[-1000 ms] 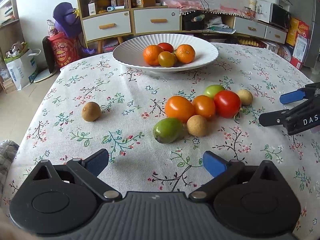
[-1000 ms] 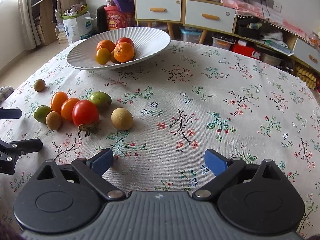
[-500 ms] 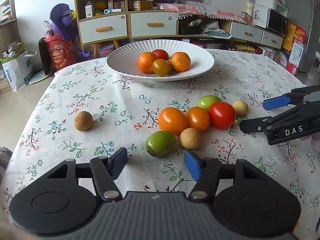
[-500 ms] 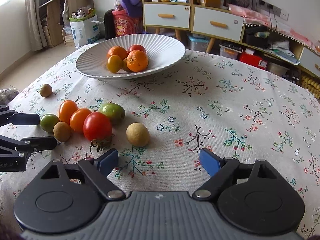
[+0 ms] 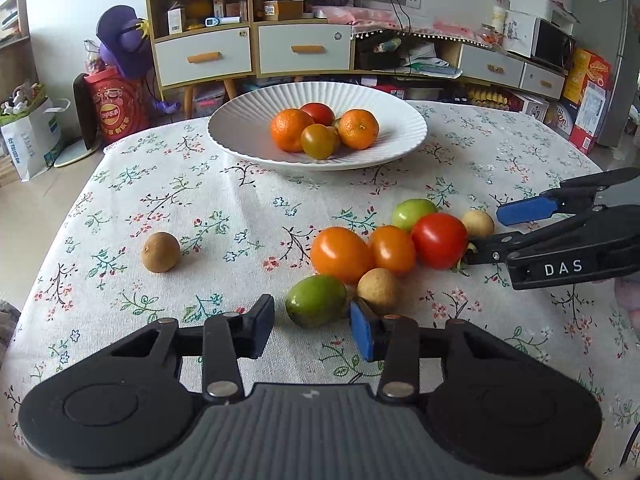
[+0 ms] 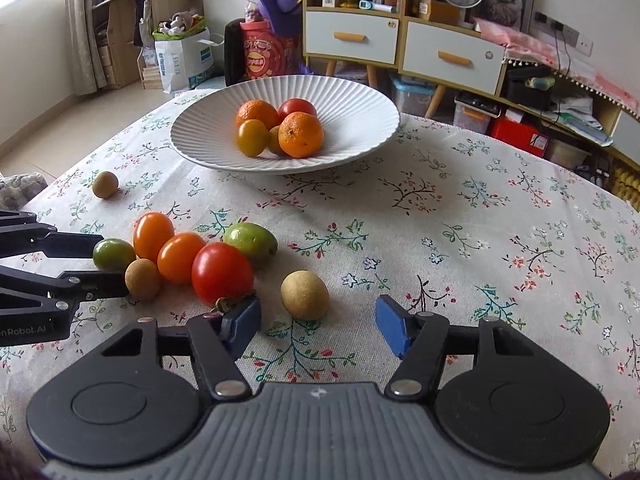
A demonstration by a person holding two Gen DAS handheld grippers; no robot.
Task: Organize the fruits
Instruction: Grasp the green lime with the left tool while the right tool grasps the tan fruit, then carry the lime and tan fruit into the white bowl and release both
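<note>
On the floral cloth (image 5: pixel 168 184), glossy green fruit (image 5: pixel 316 300), tan round fruit (image 6: pixel 305 295)

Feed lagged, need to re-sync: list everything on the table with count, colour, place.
white ribbed ceramic bowl: one, white, far centre.
orange mandarins: two, orange, in bowl.
bowl's smaller fruits: three, red, yellow-orange, yellow-green, in bowl.
loose oval tomatoes: three, two orange, one red, clustered on cloth.
green round fruits: two, green, cluster's near and far ends.
brown round fruits: three, tan, one alone left, two by cluster.
floral tablecloth: one, white printed, over table.
left hand-held gripper: one, black, blue pads, just closing around near green fruit, not gripping.
right hand-held gripper: one, same, just closing around brown fruit, not gripping.
</note>
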